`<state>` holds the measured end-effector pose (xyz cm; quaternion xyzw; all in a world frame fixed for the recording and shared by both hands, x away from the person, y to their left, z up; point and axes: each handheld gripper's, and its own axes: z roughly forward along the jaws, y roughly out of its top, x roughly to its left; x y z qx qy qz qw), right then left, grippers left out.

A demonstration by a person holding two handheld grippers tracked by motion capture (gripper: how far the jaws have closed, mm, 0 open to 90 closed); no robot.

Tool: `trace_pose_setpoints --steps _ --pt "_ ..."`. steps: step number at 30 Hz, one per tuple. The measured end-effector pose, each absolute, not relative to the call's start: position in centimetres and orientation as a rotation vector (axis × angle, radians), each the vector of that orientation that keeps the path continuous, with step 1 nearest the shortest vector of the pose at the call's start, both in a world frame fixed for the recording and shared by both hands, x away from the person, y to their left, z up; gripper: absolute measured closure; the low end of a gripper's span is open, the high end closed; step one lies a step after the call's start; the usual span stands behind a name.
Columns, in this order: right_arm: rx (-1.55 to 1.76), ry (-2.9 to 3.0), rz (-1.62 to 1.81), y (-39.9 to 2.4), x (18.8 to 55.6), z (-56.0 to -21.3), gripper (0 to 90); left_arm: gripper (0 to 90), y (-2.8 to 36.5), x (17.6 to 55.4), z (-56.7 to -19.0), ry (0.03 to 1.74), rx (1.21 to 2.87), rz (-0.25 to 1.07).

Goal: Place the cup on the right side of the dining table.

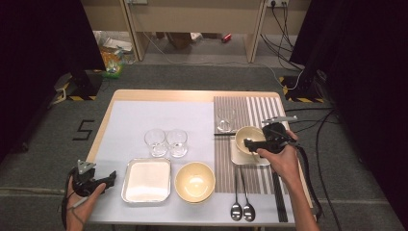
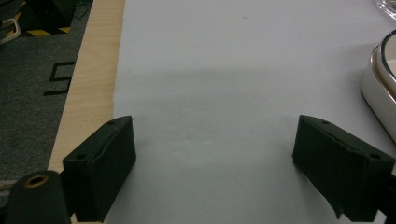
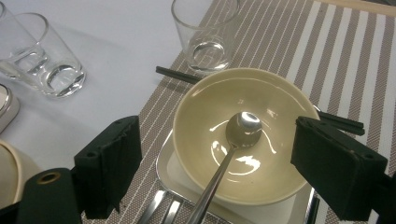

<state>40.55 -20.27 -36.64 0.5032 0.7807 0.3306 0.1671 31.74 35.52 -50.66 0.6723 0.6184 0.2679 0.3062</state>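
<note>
A small cream bowl (image 1: 248,137) (image 3: 243,140) stands on a white square plate (image 1: 240,158) (image 3: 261,214) on the striped placemat (image 1: 269,108). A metal spoon (image 3: 242,127) lies in it, bowl end down and handle leaning out over the near rim. My right gripper (image 1: 251,143) (image 3: 224,156) hovers just above this bowl, open, one jaw on each side and touching nothing. My left gripper (image 1: 109,178) (image 2: 215,154) rests low over the white sheet at the table's near left, open and empty.
Black chopsticks (image 1: 223,134) (image 3: 177,74) lie behind the bowl, beside a glass (image 1: 225,120) (image 3: 205,32). Two more glasses (image 1: 166,142) stand mid-table. A metal tray (image 1: 146,180) (image 2: 378,93), a large cream bowl (image 1: 195,182) and two spoons (image 1: 242,209) line the near edge.
</note>
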Motion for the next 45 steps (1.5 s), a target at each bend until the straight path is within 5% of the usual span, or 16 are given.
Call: trace_pose_setpoints --steps 45 --pt "1.371 2.247 0.952 -21.5 34.7 -38.6 17.3 12.3 35.5 31.7 -50.7 1.637 1.774 0.711"
